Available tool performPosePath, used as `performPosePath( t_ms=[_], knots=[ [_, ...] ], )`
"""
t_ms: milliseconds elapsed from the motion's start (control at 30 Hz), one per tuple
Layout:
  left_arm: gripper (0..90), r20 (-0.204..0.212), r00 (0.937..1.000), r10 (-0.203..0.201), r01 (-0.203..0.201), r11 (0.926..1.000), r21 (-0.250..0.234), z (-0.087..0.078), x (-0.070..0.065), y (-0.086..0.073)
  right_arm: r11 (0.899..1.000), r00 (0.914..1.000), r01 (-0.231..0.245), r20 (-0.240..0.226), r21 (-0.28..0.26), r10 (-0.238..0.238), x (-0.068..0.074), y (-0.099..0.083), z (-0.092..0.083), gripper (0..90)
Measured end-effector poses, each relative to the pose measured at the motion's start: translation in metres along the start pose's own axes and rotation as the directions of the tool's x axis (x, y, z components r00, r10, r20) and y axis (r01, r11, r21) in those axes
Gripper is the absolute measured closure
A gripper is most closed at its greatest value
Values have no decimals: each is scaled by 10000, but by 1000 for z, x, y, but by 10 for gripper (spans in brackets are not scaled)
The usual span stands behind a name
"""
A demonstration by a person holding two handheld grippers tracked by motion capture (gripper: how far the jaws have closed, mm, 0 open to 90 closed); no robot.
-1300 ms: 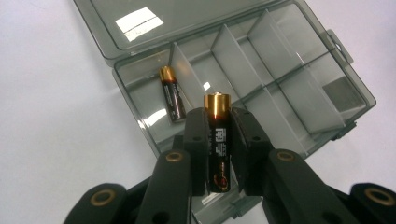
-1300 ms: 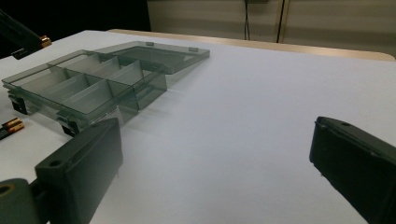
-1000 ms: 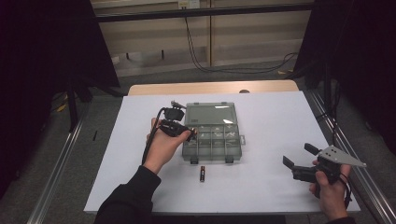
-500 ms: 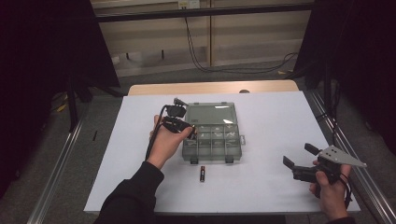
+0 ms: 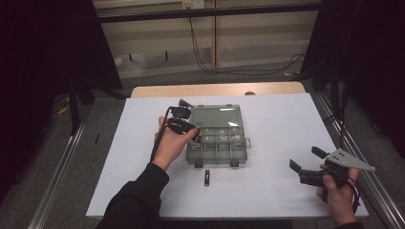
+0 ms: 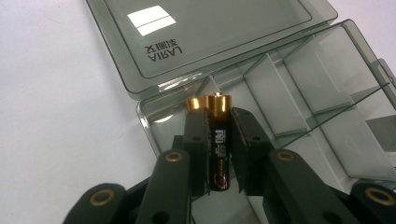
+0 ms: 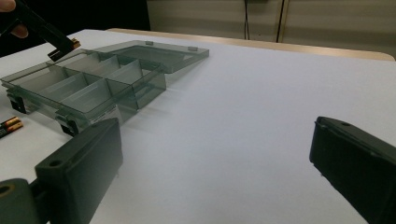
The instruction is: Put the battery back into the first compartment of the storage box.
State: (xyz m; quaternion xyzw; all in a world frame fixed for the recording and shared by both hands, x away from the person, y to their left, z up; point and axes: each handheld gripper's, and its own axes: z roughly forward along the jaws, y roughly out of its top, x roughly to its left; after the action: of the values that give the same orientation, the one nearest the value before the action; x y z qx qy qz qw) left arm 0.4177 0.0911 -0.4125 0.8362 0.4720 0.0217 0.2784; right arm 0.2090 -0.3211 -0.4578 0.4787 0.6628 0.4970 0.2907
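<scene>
My left gripper [image 6: 218, 117] is shut on a black AA battery [image 6: 218, 144] with a gold cap, held upright between the jaws. It hangs over the left rear corner of a smoke-grey compartment box [image 6: 327, 60], whose lid [image 6: 205, 32] lies open flat behind. A second gold tip shows behind the left jaw; I cannot tell what it is. In the high view the left gripper [image 5: 192, 132] is at the box's [image 5: 217, 161] left side. Another battery [image 5: 207, 177] lies on the table in front of the box. My right gripper [image 5: 304, 158] stands open at the front right, nothing between its jaws.
The white table [image 5: 277, 124] spreads wide to the right of the box. In the right gripper view the box [image 7: 88, 88] sits at the left, the loose battery [image 7: 9, 126] beside it, and the left gripper [image 7: 60, 46] above it. Metal rails run along both table sides.
</scene>
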Motion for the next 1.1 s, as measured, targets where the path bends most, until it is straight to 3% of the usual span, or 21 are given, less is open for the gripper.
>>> performPosePath(
  t_ms=[67, 200, 267, 300, 367, 567, 767, 1000, 1100],
  knots=[
    [736, 143, 9999, 10, -9, 9999, -105, 0, 0, -1, 10000, 10000, 45, 6, -29, -45, -1, 0, 0, 20],
    [421, 462, 9989, 90, -74, 9994, -347, -5, -2, -1, 10000, 10000, 33, 23, -26, -33, -1, 0, 0, 20],
    [229, 406, 9992, -26, 46, 9989, -473, -7, -4, -2, 10000, 10000, 17, 20, -23, -17, -1, 0, 0, 20],
    [158, 310, 9995, -21, 36, 9988, -488, -8, -5, -2, 10000, 10000, 31, 11, -25, -31, -1, 0, 0, 20],
    [64, 503, 9987, -110, 134, 9988, -467, -9, -6, -3, 10000, 10000, 54, 18, -38, -54, -1, 0, 0, 20],
    [10, 696, 9975, 110, -82, 9992, -403, -14, -9, -9, 10000, 10000, 55, 20, -51, -54, 0, 0, 0, 20],
    [0, 962, 9954, 56, -17, 9992, -410, -16, -13, -18, 10000, 10000, 48, 9, -30, -48, 0, 0, 0, 20],
    [0, 897, 9955, 295, -253, 9986, -467, -20, -21, -27, 10000, 10000, 77, 16, -43, -77, 0, 0, 0, 20],
    [0, 832, 9957, 406, -384, 9989, -271, -21, -25, -32, 10000, 10000, 72, 18, -44, -72, 0, 0, 0, 20]
  ],
)
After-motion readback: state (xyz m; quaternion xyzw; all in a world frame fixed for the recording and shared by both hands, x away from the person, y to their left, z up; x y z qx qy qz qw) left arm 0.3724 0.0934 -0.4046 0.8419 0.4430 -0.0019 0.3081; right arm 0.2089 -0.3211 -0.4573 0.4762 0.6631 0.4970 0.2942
